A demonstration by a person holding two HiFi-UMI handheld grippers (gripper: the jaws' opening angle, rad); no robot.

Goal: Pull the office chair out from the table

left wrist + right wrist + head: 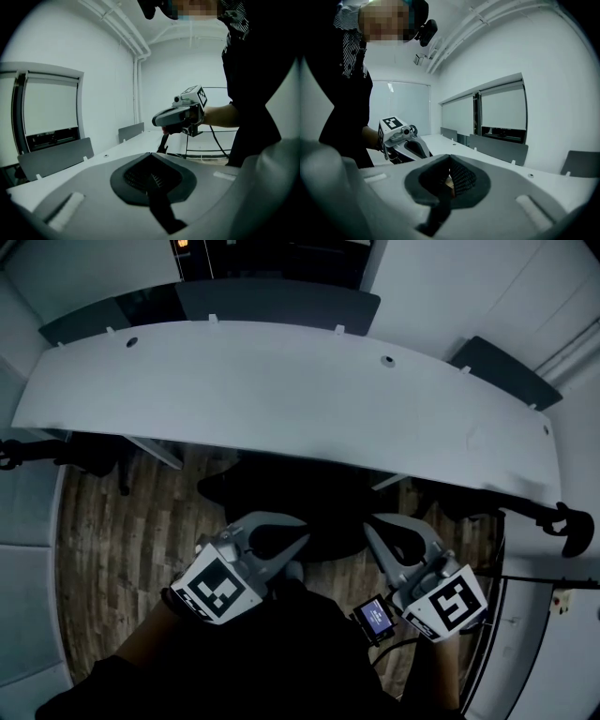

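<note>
The office chair (298, 504) is a dark shape tucked under the white table (281, 399), only its back and seat showing past the table's near edge. My left gripper (292, 542) and right gripper (372, 532) hover just short of the chair's back, one to each side, tips pointing toward the table. Both are shut with nothing between the jaws. In the left gripper view my shut jaws (151, 155) point over the tabletop, and the right gripper (180, 117) shows beyond them. The right gripper view shows its shut jaws (450, 158) and the left gripper (401, 140).
Grey divider panels (277, 301) stand along the table's far side. Another chair (84, 451) sits at the left end and a chair armrest (561, 519) pokes out at the right. Wood-plank floor (122, 549) lies beneath. A cable trails from the right gripper.
</note>
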